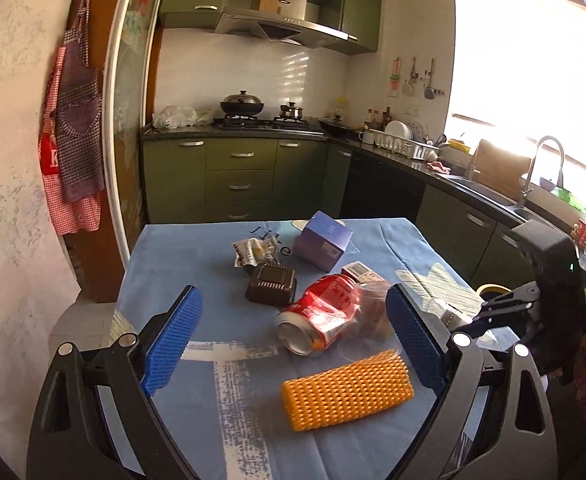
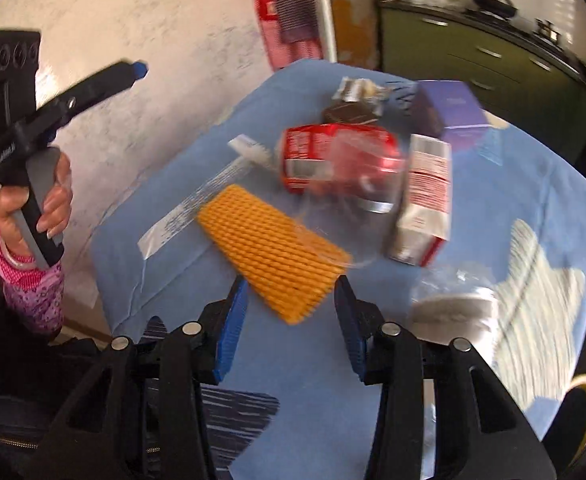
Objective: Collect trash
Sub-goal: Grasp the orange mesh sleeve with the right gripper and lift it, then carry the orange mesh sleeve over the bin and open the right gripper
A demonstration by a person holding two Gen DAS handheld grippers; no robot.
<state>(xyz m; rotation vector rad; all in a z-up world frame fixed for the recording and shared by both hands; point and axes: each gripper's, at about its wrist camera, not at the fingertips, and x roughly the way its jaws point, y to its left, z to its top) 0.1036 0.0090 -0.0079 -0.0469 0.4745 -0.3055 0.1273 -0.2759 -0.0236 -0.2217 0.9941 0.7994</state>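
Green kitchen cabinets (image 1: 237, 168) behind blue-cloth counter (image 1: 173, 264). Crushed red can (image 1: 321, 314) at counter middle, lying on side, long axis diagonal, open end toward left tool (image 1: 293, 312). Orange foam net (image 1: 347, 390) flat, nearer. Clear plastic (image 1: 373, 304) over can, hard to make out. Left tool open wide, empty; right tool (image 2: 291, 300) half open, empty.

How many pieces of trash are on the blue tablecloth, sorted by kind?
Cans: 1, the crushed red can
Boxes: 2, purple box, red and white box
Foam nets: 1, orange
Plastic trays: 1, dark brown
Wrappers: 1, crumpled
Clear plastic bags: 2
Total: 8
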